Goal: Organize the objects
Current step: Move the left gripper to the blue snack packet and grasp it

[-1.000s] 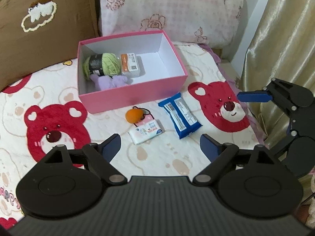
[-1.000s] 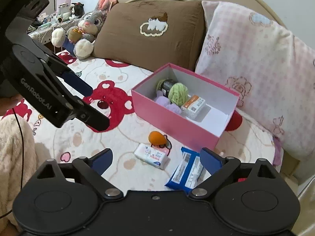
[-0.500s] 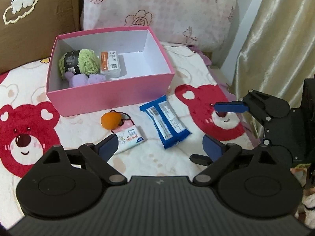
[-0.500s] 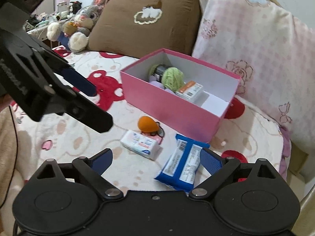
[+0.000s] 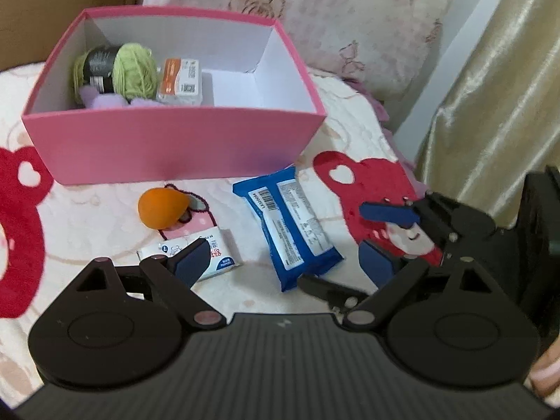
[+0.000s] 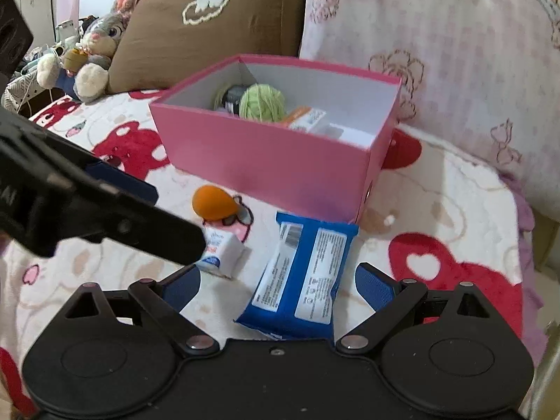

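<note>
A pink box [image 5: 175,147] stands on the bed and holds green yarn [image 5: 134,71], a small orange-and-white carton [image 5: 182,80] and something purple [image 5: 108,99]. In front of it lie an orange egg-shaped sponge [image 5: 161,210], a white tissue pack [image 5: 217,252] and a blue packet [image 5: 290,231]. My left gripper [image 5: 283,264] is open low over the bed, its left finger over the tissue pack. My right gripper [image 6: 278,287] is open too, and the blue packet [image 6: 304,273] lies below the gap between its fingers. Neither holds anything.
The bedspread [image 5: 87,231] has red bear prints. A brown pillow [image 6: 210,24] and a pink floral pillow [image 6: 437,52] lean behind the box. A gold curtain [image 5: 497,87] hangs at the right edge. A plush rabbit [image 6: 94,56] sits far left.
Both grippers have come down and closer to the items in front of the box. The blue packet now sits between the right gripper's fingers. Both stayed open.
</note>
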